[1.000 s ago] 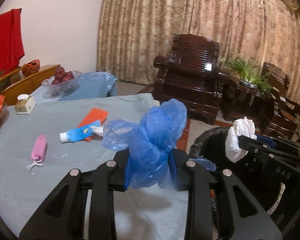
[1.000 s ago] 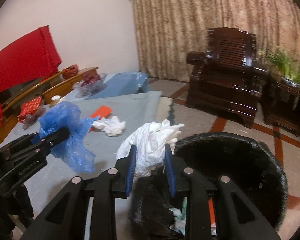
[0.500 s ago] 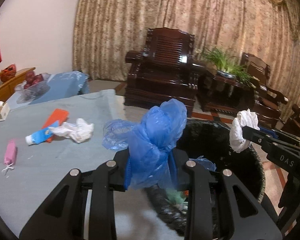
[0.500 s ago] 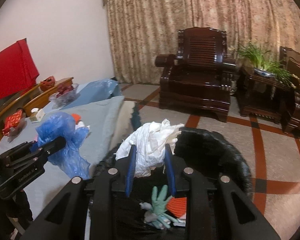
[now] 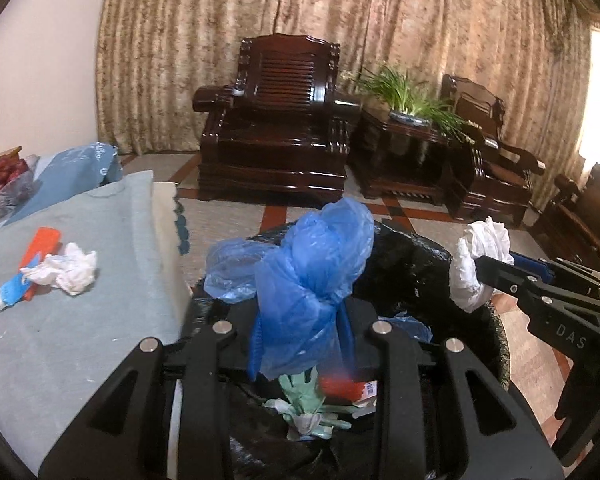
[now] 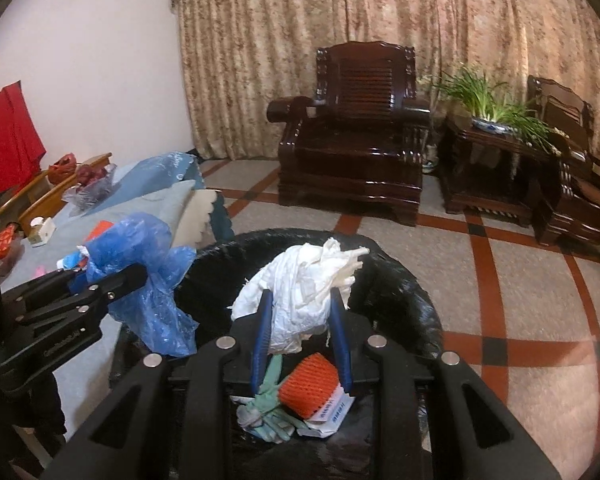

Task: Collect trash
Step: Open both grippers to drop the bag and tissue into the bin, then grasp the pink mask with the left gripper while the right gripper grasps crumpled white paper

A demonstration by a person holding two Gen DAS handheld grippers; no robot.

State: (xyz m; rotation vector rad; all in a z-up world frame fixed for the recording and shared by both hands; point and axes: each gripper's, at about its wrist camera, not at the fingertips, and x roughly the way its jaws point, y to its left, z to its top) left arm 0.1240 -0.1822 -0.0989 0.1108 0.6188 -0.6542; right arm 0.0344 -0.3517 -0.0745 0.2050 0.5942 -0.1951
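Left wrist: my left gripper [image 5: 300,344] clamps blue bag [image 5: 312,280], right gripper [image 6: 300,344] clamps white paper [image 6: 304,292], both over bin [image 6: 404,280]; tissue [image 5: 66,272], tube [image 5: 12,292] left on table [image 5: 80,340].

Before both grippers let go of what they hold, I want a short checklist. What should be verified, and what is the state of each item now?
1. Left gripper holds the blue plastic bag firmly: ok.
2. Right gripper holds the white crumpled paper between its fingers: ok.
3. White crumpled paper is above the opening of the black bin: ok.
4. Blue plastic bag is fully above the opening: cannot tell; in the right wrist view it hangs near the bin's left rim.
5. Bin has room; a green glove and orange mesh lie low inside: ok.
6. Table cleared of trash: not ok; a crumpled tissue remains.
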